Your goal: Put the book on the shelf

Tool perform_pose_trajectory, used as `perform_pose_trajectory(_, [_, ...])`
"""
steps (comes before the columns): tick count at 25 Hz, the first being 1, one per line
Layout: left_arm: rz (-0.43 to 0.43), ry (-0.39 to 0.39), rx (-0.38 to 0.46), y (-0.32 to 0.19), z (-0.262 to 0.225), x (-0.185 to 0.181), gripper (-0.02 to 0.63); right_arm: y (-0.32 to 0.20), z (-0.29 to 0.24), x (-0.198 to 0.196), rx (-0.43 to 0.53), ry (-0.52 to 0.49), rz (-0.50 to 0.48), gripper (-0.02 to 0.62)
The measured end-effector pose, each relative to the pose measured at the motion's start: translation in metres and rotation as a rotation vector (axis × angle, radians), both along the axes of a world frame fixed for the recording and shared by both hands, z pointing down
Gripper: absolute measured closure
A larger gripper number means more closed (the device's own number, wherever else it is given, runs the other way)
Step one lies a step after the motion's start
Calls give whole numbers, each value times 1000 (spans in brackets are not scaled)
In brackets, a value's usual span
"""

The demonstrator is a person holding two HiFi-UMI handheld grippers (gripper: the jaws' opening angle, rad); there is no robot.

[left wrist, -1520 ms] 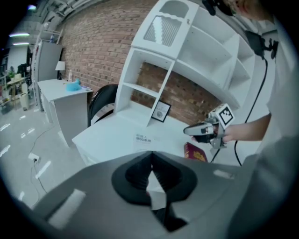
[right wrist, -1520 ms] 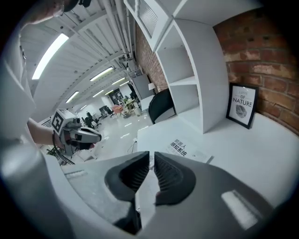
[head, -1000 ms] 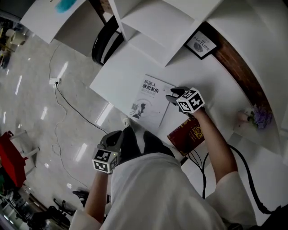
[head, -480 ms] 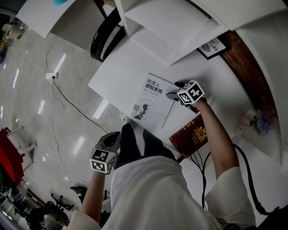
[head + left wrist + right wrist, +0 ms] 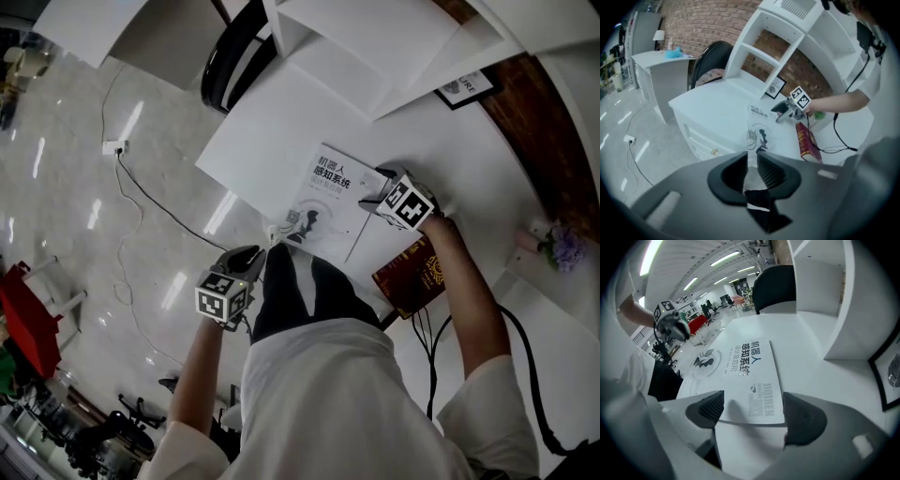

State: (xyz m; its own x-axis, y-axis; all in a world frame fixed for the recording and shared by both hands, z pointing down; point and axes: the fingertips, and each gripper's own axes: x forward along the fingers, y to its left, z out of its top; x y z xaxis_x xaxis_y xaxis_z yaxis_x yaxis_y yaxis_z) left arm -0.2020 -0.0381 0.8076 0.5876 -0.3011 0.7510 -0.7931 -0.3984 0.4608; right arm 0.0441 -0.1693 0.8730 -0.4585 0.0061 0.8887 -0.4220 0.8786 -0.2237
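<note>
A white book (image 5: 323, 199) with blue print lies flat on the white desk (image 5: 253, 141). My right gripper (image 5: 375, 192) is at the book's right edge. In the right gripper view the book (image 5: 745, 364) has its near edge between the wide jaws of my right gripper (image 5: 753, 412). The jaws are opening and the pads do not touch it. My left gripper (image 5: 248, 261) hangs off the desk's front edge, apart from the book. In the left gripper view my left gripper (image 5: 751, 168) has its jaws parting a little, with nothing between them. White shelf compartments (image 5: 375, 42) rise behind the desk.
A dark red book (image 5: 414, 277) lies right of the white one. A framed picture (image 5: 466, 86) leans at the desk's back, and purple flowers (image 5: 561, 251) stand at far right. A black chair (image 5: 232, 58) is left of the shelf. Cables (image 5: 427, 328) hang off the desk edge.
My right gripper's jaws have spread wide at the book's right edge. My left gripper has risen closer to the desk's front edge.
</note>
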Motion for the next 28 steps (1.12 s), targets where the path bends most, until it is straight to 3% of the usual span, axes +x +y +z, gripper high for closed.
perform_pose_trajectory(9, [65,69,-155,1,50,-11,438,44,4,-38,29,-11,-15,202])
perform_pose_trajectory(15, [156,117,-243,4,70,-12,360,49,-1,-48,17,-49,18,201])
perform_pose_trajectory(20, [246,152,-299,7,79,-8,347,54,-4,-66,7,-68,28,201])
perform_pose_trajectory(24, [275,219,-362,13,87,-1,342,62,-4,-80,-6,-77,32,201])
perform_pose_trajectory(28, [321,344,-459,24,90,13,339,64,-2,-85,-25,-100,85,202])
